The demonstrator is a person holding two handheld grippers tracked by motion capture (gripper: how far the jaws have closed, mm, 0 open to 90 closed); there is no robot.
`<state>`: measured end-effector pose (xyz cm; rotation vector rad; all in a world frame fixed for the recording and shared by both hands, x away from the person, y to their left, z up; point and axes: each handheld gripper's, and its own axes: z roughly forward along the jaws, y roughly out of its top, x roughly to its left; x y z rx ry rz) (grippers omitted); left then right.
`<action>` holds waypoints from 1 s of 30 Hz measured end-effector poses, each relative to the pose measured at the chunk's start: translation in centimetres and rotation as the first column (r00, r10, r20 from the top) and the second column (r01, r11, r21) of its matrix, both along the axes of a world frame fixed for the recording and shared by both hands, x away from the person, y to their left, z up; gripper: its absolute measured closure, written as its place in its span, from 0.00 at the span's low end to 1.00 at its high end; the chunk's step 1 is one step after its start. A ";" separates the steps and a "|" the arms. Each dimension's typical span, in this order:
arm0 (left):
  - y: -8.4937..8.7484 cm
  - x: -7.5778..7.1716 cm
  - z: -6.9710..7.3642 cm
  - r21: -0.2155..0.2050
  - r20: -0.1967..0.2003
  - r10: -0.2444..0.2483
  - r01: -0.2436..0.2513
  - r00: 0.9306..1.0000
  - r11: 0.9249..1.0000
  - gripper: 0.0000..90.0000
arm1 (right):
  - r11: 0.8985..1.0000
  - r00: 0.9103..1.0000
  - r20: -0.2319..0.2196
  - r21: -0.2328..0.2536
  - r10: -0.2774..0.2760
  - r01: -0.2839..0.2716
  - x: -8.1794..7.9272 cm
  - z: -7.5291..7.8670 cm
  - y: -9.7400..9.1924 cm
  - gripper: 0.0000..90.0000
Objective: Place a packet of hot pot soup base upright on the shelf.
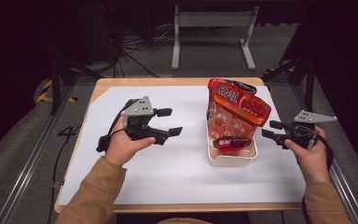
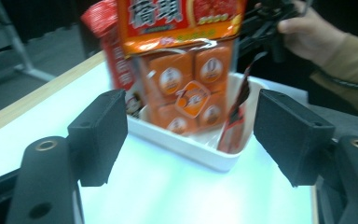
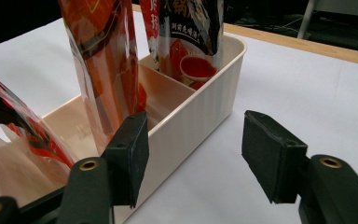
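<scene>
A cream divided bin stands right of the table's centre with several snack packets upright in it. A large orange packet leans over the top, and a small red packet sits in the near compartment. My left gripper hovers left of the bin, open and empty, pointing toward it. In the left gripper view the bin and a clear bag of orange cubes lie ahead between the jaws. My right gripper is just right of the bin, open and empty. Its view shows the bin's ribbed wall close by.
A white sheet covers the wooden table. Beyond the far edge stand a metal frame and cables on a grey floor. Dark tripod legs flank both sides of the table.
</scene>
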<state>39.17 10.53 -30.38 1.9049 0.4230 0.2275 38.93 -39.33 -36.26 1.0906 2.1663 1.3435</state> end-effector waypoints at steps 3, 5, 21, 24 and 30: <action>1.7 -0.4 -0.6 0.009 -0.002 0.056 -0.056 0.998 0.998 0.25 | 1.000 1.000 0.004 -0.003 0.001 -0.001 0.0 -0.1 0.0 0.44; 2.1 -0.4 -0.7 0.011 0.001 0.067 -0.067 0.998 0.998 0.23 | 1.000 1.000 0.003 -0.002 0.001 -0.001 -0.1 -0.1 0.1 0.44; 7.2 -1.4 -6.9 0.013 -0.025 0.228 -0.228 0.973 0.974 0.11 | 1.000 0.998 0.063 0.011 -0.004 0.003 -0.4 -0.3 -0.1 0.42; 7.3 -1.2 -7.8 0.021 -0.032 0.233 -0.232 0.972 0.972 0.11 | 1.000 0.997 0.074 0.017 0.001 -0.002 -0.4 -0.4 -0.1 0.42; 7.7 -1.0 -9.4 0.019 -0.036 0.260 -0.259 0.965 0.966 0.11 | 1.000 0.997 0.081 0.015 0.004 -0.006 -0.2 -1.1 0.0 0.40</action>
